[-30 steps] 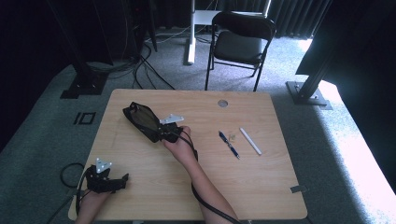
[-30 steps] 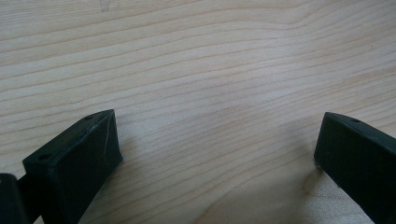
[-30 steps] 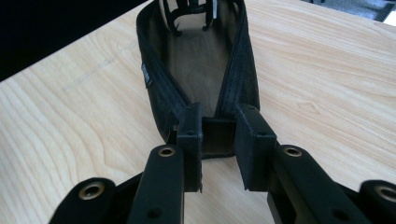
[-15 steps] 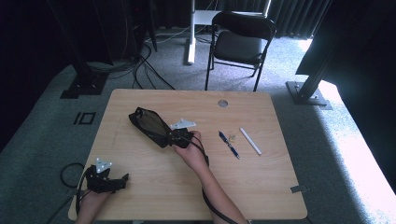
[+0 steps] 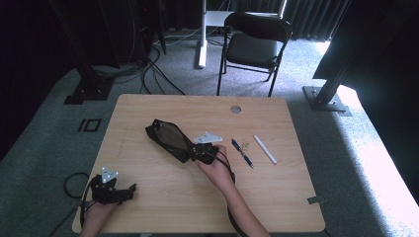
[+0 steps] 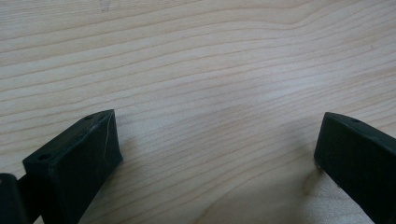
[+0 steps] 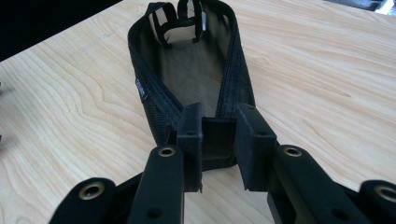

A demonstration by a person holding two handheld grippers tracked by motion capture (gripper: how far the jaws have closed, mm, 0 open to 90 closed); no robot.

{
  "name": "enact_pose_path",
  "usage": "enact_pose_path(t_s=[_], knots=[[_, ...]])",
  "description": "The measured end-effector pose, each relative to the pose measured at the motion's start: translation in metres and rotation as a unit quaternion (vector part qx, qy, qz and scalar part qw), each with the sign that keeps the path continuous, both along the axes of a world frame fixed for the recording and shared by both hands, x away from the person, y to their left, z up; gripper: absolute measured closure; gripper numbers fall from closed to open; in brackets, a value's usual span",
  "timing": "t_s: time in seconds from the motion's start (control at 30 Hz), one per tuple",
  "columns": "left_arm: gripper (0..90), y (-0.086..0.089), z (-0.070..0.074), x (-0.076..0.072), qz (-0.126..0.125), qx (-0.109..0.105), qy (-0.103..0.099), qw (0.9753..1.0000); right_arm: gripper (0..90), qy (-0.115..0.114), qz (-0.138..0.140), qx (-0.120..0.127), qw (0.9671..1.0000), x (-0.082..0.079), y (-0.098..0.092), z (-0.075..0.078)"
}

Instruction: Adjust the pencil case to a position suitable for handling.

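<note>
The right gripper (image 7: pixel 218 140) has the black mesh pouch (image 7: pixel 191 70) by its near end — jaws drawn narrow, pinching the rim of the pouch between them. From the high view, the pouch (image 5: pixel 168 139) lies left of centre on the tabletop (image 5: pixel 276 197), its long axis running away from the right gripper (image 5: pixel 203 153) toward the far left corner, mouth open and facing up. So the pouch stretches straight out ahead of those jaws, in line with them.

Down at the near left corner, the left gripper (image 5: pixel 114 190) rests well apart from the action — jaws spread wide in its own view, nothing between them but bare wood grain.

Off to the right of the working hand lie a blue pen (image 5: pixel 242 152) and a white stick-shaped item (image 5: pixel 265 149), both loose on the wood, the pen the nearer of the two. If anything is headed into that pouch, my guess is the left gripper must cross the tabletop to fetch it, since the right one is occupied.
</note>
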State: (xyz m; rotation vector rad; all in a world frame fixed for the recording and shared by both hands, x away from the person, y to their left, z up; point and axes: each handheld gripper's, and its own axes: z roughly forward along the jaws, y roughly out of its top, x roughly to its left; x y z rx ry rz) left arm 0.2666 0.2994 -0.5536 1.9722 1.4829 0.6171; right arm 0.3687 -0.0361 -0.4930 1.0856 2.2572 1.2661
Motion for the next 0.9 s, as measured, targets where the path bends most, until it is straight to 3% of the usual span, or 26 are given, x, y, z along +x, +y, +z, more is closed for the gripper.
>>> enact_pose_path(t_s=[0.37,0.9], knots=[[0.5,0.000,0.000,0.000,0.000,0.000,0.000,1.0000,73.0,0.002,0.000,-0.008,1.0000,-0.024,-0.031,-0.007],[0.6,0.000,0.000,0.000,0.000,0.000,0.000,1.0000,72.9,0.000,-0.005,-0.016,0.9999,-0.051,-0.073,-0.003]])
